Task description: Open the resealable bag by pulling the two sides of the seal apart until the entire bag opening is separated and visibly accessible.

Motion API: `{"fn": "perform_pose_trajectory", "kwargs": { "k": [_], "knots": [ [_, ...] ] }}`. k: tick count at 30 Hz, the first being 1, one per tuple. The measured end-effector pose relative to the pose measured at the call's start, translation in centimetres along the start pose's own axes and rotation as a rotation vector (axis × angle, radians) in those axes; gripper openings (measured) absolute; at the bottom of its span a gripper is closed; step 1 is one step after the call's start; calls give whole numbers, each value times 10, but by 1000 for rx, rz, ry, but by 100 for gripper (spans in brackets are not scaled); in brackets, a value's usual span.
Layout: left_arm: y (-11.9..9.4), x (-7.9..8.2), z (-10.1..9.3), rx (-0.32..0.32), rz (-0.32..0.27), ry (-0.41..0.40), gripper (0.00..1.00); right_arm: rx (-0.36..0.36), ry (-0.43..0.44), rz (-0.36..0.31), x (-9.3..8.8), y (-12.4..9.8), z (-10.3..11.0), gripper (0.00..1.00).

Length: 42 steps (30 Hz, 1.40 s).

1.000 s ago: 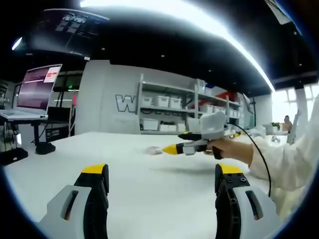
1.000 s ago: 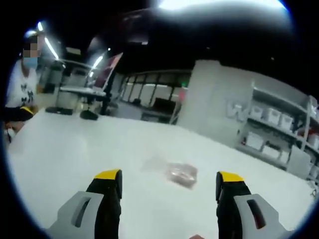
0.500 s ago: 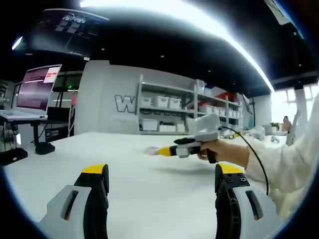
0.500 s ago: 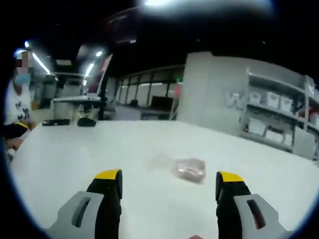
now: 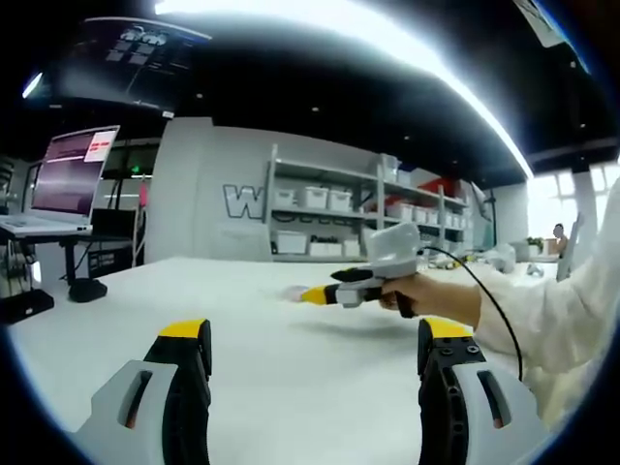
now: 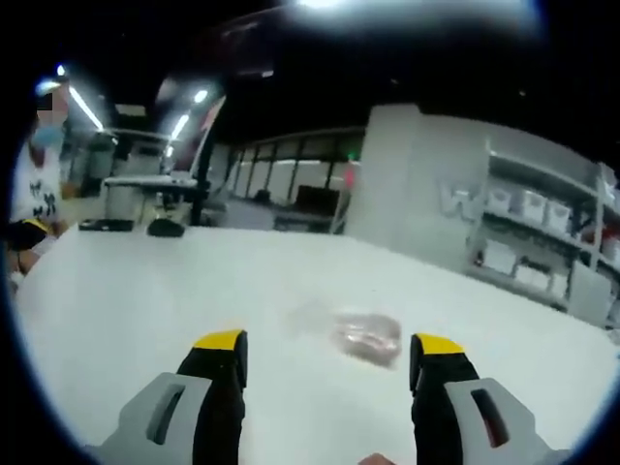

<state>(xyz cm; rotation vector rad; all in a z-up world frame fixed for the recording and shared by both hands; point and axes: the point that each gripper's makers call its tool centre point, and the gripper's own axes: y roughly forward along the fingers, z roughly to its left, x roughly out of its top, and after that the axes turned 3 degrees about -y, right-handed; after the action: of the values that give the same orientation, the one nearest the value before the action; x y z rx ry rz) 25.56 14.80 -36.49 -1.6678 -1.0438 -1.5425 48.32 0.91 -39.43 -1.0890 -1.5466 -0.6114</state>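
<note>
Beyond parted fingers (image 6: 327, 351), resealable bag (image 6: 365, 336).

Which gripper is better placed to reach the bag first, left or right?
Right, probably. In the right gripper view the resealable bag lies on the white table just ahead of the open right gripper, roughly between its fingers. The left gripper, also open, sits farther back; its view shows the bag beyond the right gripper.
</note>
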Motion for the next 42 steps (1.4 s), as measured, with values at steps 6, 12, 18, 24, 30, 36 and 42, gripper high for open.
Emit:
{"fn": "perform_pose_trajectory", "kwargs": {
  "k": [6, 12, 18, 24, 30, 36, 42],
  "knots": [
    [0, 0, 4, 5, -1, -1, 87, 2, -50, -3, 3, 9, 4, 68],
    [1, -2, 5, 6, 1, -9, 87, 16, -55, -8, 4, 17, 11, 68],
    [2, 3, 8, 13, -13, -13, 87, 31, -61, 6, 1, 22, 16, 68],
    [1, 1, 10, 18, -10, -18, 87, 32, -96, 16, 1, 26, 17, 67],
    [1, 0, 8, 15, -8, -21, 87, 23, -130, 16, 1, 30, 14, 66],
    [0, -1, 10, 19, -8, -26, 87, 26, -146, 27, 0, 36, 17, 65],
    [-2, -1, 12, 26, -12, -30, 86, 31, -165, 37, -2, 42, 20, 64]
  ]
}}
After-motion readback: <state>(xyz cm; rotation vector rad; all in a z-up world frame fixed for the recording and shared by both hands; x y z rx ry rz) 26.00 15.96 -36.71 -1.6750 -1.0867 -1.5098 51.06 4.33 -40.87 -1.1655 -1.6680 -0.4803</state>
